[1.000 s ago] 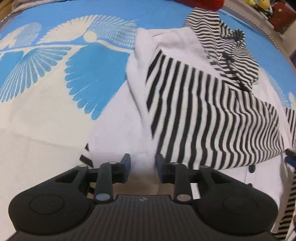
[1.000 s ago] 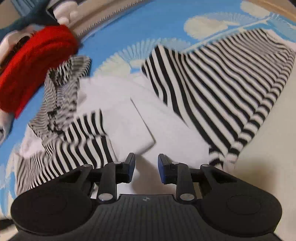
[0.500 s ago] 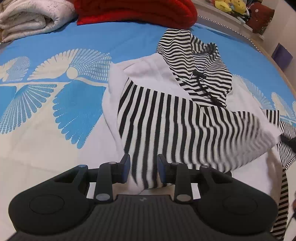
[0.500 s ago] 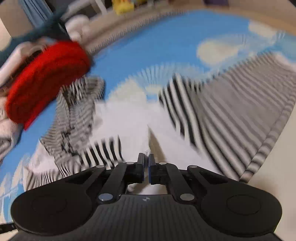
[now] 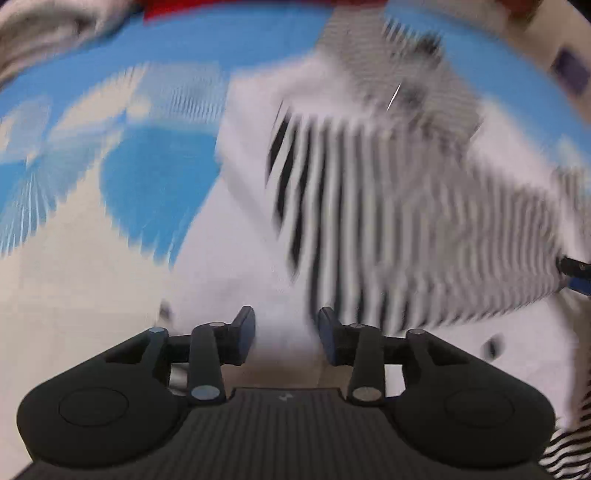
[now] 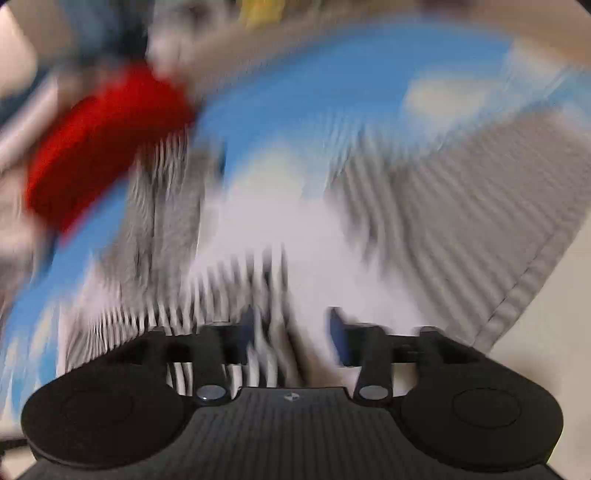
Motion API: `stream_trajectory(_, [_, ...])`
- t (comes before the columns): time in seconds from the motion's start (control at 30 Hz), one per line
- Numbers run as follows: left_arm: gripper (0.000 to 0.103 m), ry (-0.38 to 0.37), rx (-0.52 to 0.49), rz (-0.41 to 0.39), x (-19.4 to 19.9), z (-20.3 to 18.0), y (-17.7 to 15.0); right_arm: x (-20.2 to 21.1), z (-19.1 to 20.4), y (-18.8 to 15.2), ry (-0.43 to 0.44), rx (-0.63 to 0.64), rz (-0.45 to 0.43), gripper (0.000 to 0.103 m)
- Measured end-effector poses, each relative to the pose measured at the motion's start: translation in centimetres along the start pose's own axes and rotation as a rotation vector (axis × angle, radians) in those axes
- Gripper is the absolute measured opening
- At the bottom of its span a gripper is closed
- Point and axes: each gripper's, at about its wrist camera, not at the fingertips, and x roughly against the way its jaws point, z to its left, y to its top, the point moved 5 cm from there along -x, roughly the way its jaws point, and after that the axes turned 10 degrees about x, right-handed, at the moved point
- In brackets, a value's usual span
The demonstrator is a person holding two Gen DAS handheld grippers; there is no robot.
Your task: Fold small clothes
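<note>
A small white hooded top with black-and-white striped sleeves and hood point(image 5: 388, 206) lies on a blue and cream bedspread point(image 5: 155, 184). Both views are blurred by motion. My left gripper point(image 5: 286, 332) is open and empty over the top's white lower edge. My right gripper point(image 6: 291, 336) is open, with the striped sleeve and white body point(image 6: 280, 240) just ahead of its fingers; nothing is held. A tip of the right gripper point(image 5: 574, 271) shows at the right edge of the left wrist view, by the folded sleeve's end.
A red knitted item point(image 6: 99, 144) lies at the far side of the bed, with pale folded fabric point(image 5: 55, 33) beside it. A second striped cloth point(image 6: 461, 229) lies to the right of the top. The bed's edge runs behind the red item.
My right gripper was shut half a second ago and is now open. My left gripper stayed open and shifted left and closer to the top's lower edge. Both cameras are moving fast.
</note>
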Motion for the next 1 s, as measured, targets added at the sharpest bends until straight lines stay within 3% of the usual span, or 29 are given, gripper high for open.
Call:
stream_trajectory(0.03, [0.046, -0.001, 0.016, -0.007, 0.0, 0.1, -0.1, -0.5, -0.7, -0.6, -0.027, -0.007, 0.028, 0.031])
stream_trajectory(0.07, [0.045, 0.005, 0.014, -0.018, 0.5, -0.2, 0.1, 0.0, -1.2, -0.4, -0.046, -0.030, -0.010, 0.029])
stream_trajectory(0.13, [0.047, -0.019, -0.015, -0.075, 2.4, -1.2, 0.8, 1.0, -1.3, 0.7, -0.032, -0.051, -0.015, 0.032])
stream_trajectory(0.2, [0.049, -0.037, -0.040, -0.145, 4.6, -2.3, 1.4, 3.3, -1.7, 2.0, -0.023, -0.015, -0.101, 0.038])
stream_trajectory(0.27, [0.050, -0.050, -0.055, -0.200, 6.3, -3.2, 1.8, 4.7, -2.6, 2.8, -0.043, 0.026, -0.157, 0.045])
stream_trajectory(0.37, [0.052, -0.063, -0.067, -0.260, 7.9, -4.7, 1.8, 6.5, -6.2, 3.7, -0.097, 0.036, -0.214, 0.045])
stream_trajectory(0.53, [0.052, -0.098, -0.099, -0.284, 8.9, -6.8, 0.9, 8.3, -15.7, 4.9, -0.227, -0.058, -0.257, 0.045])
stream_trajectory(0.73, [0.052, -0.097, -0.133, -0.273, 8.0, -7.8, 0.4, 8.2, -28.0, 5.1, -0.323, -0.300, -0.307, 0.045])
stream_trajectory(0.87, [0.052, -0.089, -0.129, -0.259, 7.1, -7.5, 0.7, 6.2, -32.4, 4.5, -0.266, -0.507, -0.325, 0.047])
stream_trajectory(1.0, [0.052, -0.084, -0.128, -0.256, 6.8, -7.3, 1.0, 5.3, -32.5, 5.0, -0.281, -0.493, -0.364, 0.047])
